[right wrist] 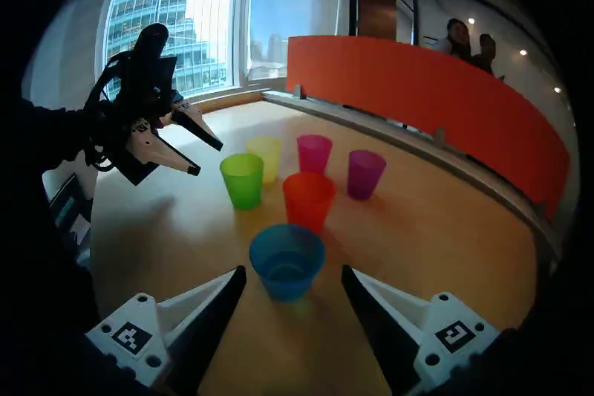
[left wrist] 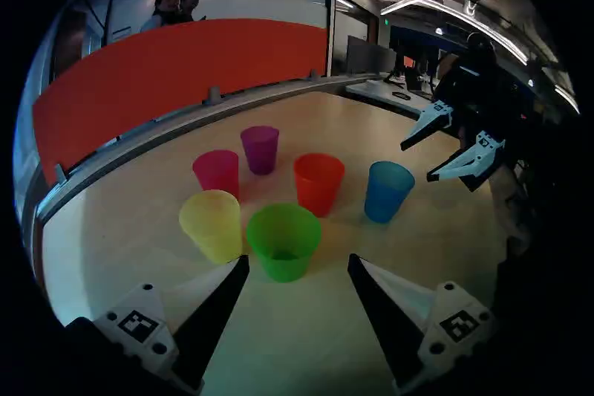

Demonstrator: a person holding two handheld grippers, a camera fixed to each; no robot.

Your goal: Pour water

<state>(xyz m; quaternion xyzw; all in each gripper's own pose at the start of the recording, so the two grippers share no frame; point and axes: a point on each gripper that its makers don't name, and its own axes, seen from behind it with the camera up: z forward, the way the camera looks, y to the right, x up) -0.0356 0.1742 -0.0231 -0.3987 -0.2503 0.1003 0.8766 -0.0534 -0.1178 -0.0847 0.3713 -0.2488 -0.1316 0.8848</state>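
Six plastic cups stand upright and close together on the wooden tabletop [left wrist: 134, 232]. In the left gripper view, from left to right, they are the yellow cup [left wrist: 211, 224], the pink cup [left wrist: 217, 171] just behind it, the purple cup [left wrist: 260, 148] farthest back, the green cup [left wrist: 284, 240] nearest to the camera, the orange cup [left wrist: 318, 183] and the blue cup [left wrist: 387, 190], which stands a little apart on the right.

The left gripper [left wrist: 297, 261] is held above the tabletop with its fingers wide apart. The green cup is seen ahead, between the two tips, and no finger touches it. Further right, the right gripper [left wrist: 416, 163] hangs in the air beside the blue cup, its fingers also apart and holding nothing. In the right gripper view the blue cup stands just ahead of that gripper's own spread fingers, not touched.

I cannot tell whether any cup contains water. Behind the tabletop runs an orange partition [left wrist: 185, 62].
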